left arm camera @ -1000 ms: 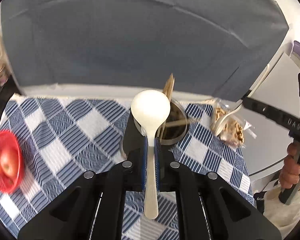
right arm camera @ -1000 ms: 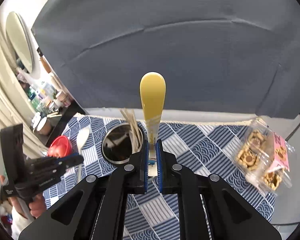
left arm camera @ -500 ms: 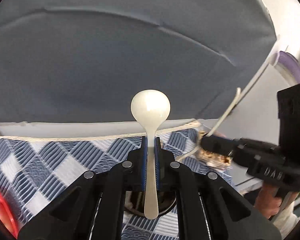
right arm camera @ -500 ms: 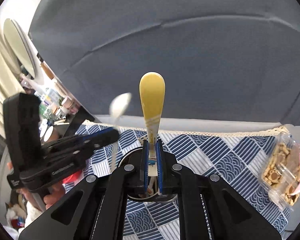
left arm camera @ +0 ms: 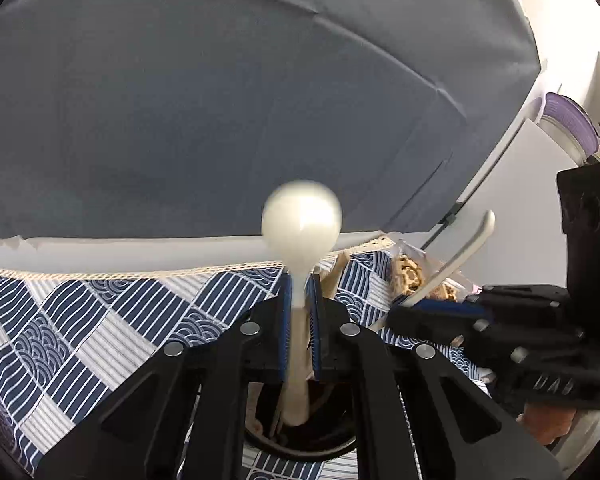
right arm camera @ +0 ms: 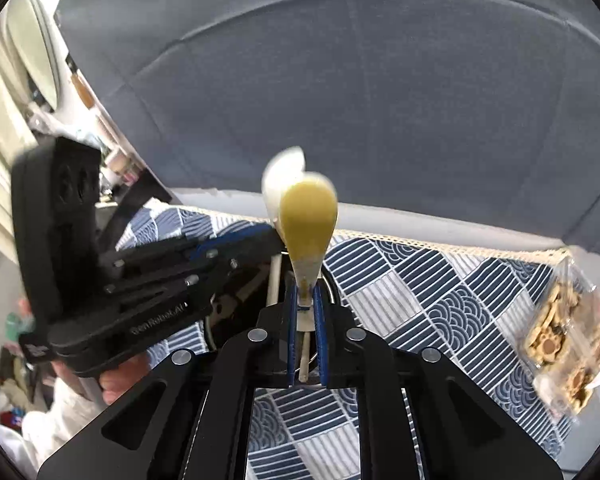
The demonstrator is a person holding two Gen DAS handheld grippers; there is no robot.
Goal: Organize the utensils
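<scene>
Behind the table a grey-blue cloth backdrop fills both views, above a blue-and-white patterned tablecloth. Your left gripper is clamped on the stem of a white spoon, bowl upward, its lower end over the open round holder beneath. Your right gripper grips a yellow spoon just beside it, over that same holder. A cookie packet lies well apart.

White spoon upright, bowl up; yellow spoon upright over holder.
</scene>
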